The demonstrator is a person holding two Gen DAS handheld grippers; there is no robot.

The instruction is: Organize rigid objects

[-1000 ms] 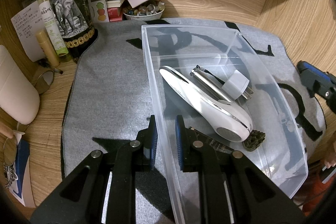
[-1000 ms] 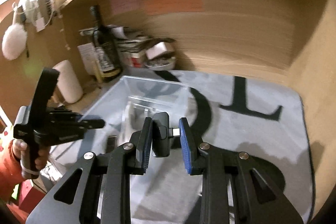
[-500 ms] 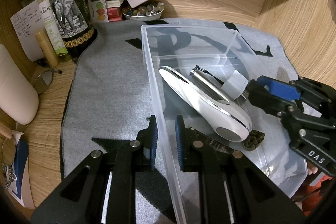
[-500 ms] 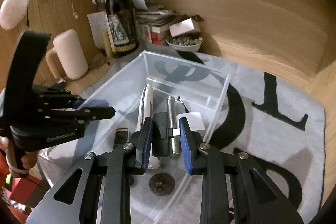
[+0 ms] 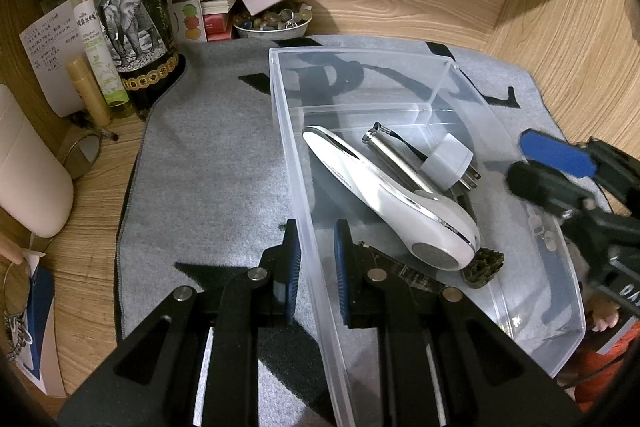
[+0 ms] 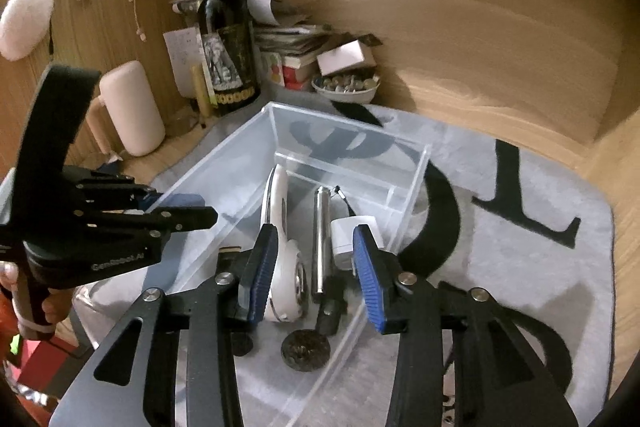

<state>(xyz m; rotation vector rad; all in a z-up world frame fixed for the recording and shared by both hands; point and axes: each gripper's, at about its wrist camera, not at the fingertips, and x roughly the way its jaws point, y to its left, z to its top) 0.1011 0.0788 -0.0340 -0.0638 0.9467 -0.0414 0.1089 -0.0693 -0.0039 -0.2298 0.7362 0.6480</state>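
the left claw (image 5: 316,259) is clenched on the side wall of the clear box (image 5: 448,65) and holds it steady on the grey mat (image 5: 208,155). the right claw (image 6: 316,263) hangs over the box and its jaws are opening, letting go of a small black thing (image 6: 330,315) that sits low in the box near the white gadget (image 6: 280,267), silver tube (image 6: 322,239) and white plug (image 6: 344,235). to do this well, open wide, wait till it rests, then lift straight up without bumping the wall.

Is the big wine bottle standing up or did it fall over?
Standing up. The wine bottle sits on its base in the corner by the paper stack, neck pointing up, elephant label upright.
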